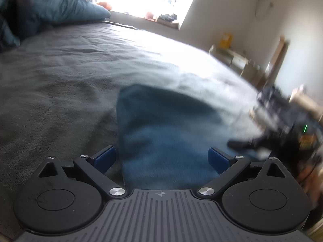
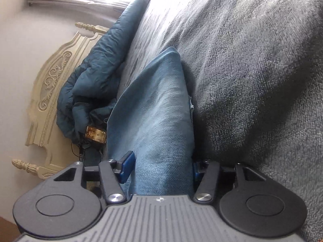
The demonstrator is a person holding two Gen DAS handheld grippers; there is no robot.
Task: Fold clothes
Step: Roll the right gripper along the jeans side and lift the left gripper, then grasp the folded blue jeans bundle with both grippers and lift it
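Blue jeans [image 1: 165, 125] lie on a grey blanket [image 1: 70, 70] that covers a bed. My left gripper [image 1: 161, 159] hovers low over their near end, open wide, with the denim showing between its blue pads [image 1: 105, 158]. At the right edge of the jeans is my right gripper [image 1: 242, 144], blurred. In the right wrist view, which is rolled sideways, a long fold of the jeans [image 2: 159, 104] runs between the jaws of the right gripper [image 2: 161, 168]. One pad [image 2: 127, 167] sits over the denim and the other lies against the blanket [image 2: 252, 80]. The cloth looks loose, not pinched.
A rumpled teal duvet [image 1: 50, 6] is heaped at the head of the bed, against a carved cream headboard [image 2: 50, 84]. A small phone-like device [image 2: 95, 134] with cables lies beside the duvet. A bright window sill [image 1: 153, 18] and low furniture [image 1: 238, 60] stand beyond the bed.
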